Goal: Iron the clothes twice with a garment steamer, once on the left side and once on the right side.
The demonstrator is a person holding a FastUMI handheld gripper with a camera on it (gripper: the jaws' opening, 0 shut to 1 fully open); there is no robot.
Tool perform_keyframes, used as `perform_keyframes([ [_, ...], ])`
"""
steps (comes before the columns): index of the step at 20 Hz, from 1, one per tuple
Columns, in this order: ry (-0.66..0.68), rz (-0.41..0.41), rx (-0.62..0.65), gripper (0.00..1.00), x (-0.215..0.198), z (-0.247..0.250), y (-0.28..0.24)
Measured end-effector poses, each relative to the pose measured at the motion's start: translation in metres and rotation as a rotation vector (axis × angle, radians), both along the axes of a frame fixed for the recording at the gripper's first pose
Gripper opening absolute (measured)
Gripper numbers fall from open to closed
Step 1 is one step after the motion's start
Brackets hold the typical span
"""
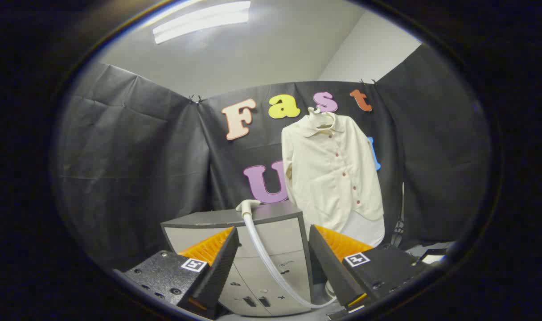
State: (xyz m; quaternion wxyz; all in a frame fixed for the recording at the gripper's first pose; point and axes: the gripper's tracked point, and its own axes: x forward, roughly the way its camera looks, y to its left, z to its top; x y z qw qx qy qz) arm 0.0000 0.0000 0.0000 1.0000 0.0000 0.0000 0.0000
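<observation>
Tongs [273,263] wide open, holding nothing; steamer head [248,206] on cabinet [271,214] at 12 o'clock: approach level, grip head squarely, shirt [331,174] at 1 o'clock

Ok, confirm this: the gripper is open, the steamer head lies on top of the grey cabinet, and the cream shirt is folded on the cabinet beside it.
Not quite. The gripper view shows the cream shirt hanging on a hanger against the booth wall, beyond the grey cabinet, not folded on it. The rest holds: the gripper is open and the steamer head lies on the cabinet top.
</observation>
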Motion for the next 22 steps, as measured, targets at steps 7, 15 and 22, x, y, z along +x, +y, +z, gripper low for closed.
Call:
perform_keyframes([
  [7, 0.02, 0.01, -0.028, 0.96, 0.016, -0.003, 0.012],
  [15, 0.012, 0.026, -0.042, 0.96, 0.024, -0.001, 0.024],
  [22, 0.02, 0.073, -0.094, 0.96, 0.063, 0.012, 0.044],
])
